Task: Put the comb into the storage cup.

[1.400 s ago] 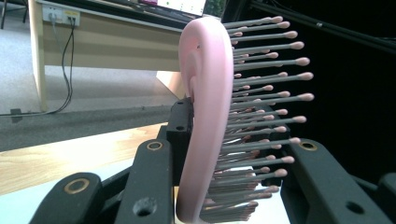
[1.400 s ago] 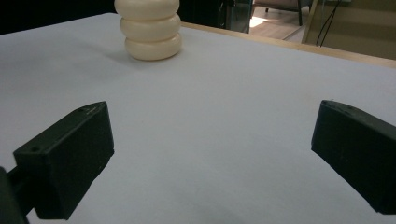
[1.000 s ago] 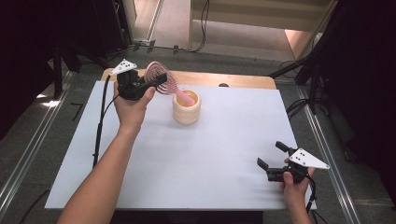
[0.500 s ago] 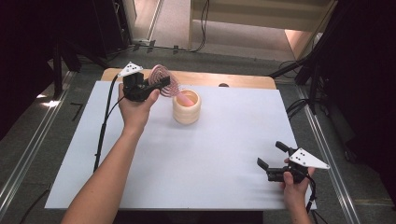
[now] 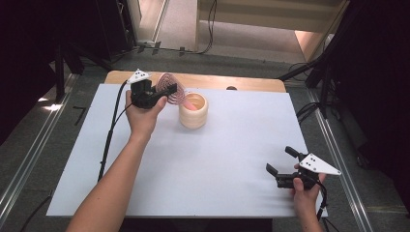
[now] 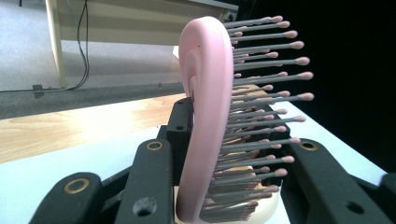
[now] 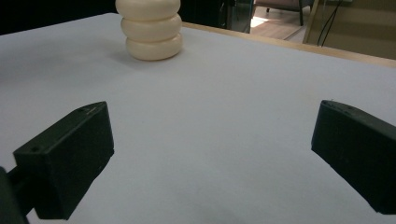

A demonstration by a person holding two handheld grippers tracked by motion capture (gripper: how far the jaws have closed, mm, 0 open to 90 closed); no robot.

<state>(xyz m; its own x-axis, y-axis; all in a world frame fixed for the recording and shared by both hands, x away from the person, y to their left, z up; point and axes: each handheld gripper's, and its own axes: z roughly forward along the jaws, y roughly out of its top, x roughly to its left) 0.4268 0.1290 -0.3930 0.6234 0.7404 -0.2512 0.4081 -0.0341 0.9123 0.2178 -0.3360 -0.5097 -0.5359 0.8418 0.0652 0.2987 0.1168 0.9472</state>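
Your left gripper [image 5: 162, 93] clamps the brush [image 5: 173, 92] above the cup [image 5: 193, 111] near the table's [image 5: 232, 159] far edge; lower it in. Right gripper [image 5: 283, 166] gapes empty.

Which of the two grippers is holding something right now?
The left gripper, at the table's far side, clamps the pink hairbrush above the cream ribbed cup. The right gripper stands open and empty.

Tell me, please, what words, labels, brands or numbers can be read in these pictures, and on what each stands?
None can be read: the pink brush, the cream holder, the white mat and the black left gripper and right gripper carry no print that shows.
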